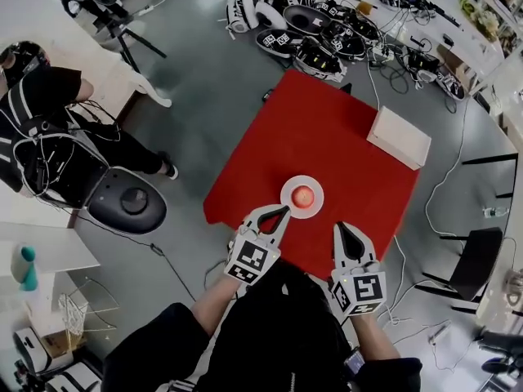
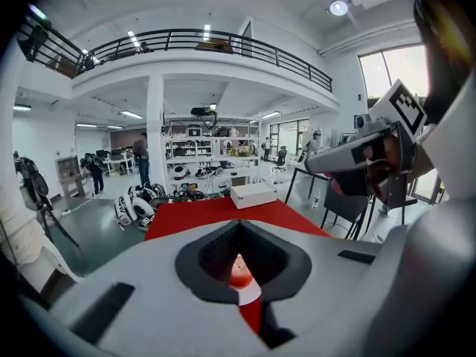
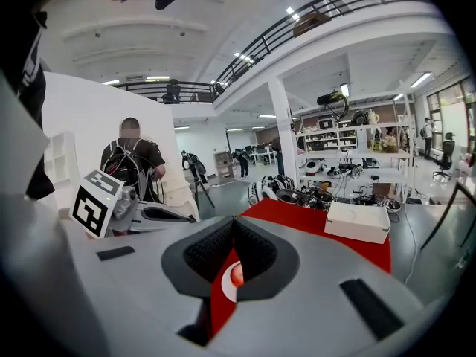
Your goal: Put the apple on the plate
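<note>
Overhead, apple (image 1: 303, 195) is sitting on plate (image 1: 286, 188), orientation unreadable; gripper views are showing slivers only. Left gripper (image 1: 282, 211) and right gripper (image 1: 341, 228) are hovering clenched, empty.

Grey floor (image 1: 204, 80), white pillar (image 2: 155, 140), railed mezzanine (image 2: 208, 44), shelving (image 2: 199, 149), bright window (image 2: 394, 69).

Red apple (image 1: 303, 195), an orange glow on top, on a plain white plate (image 1: 286, 197). Bright, solid red table (image 1: 327, 129), dull grey floor (image 1: 204, 80). The box (image 1: 398, 136) is white. Left gripper (image 1: 282, 212) and right gripper (image 1: 341, 229): pale grey shells, black pads, and cubes with black-and-white square markers.
</note>
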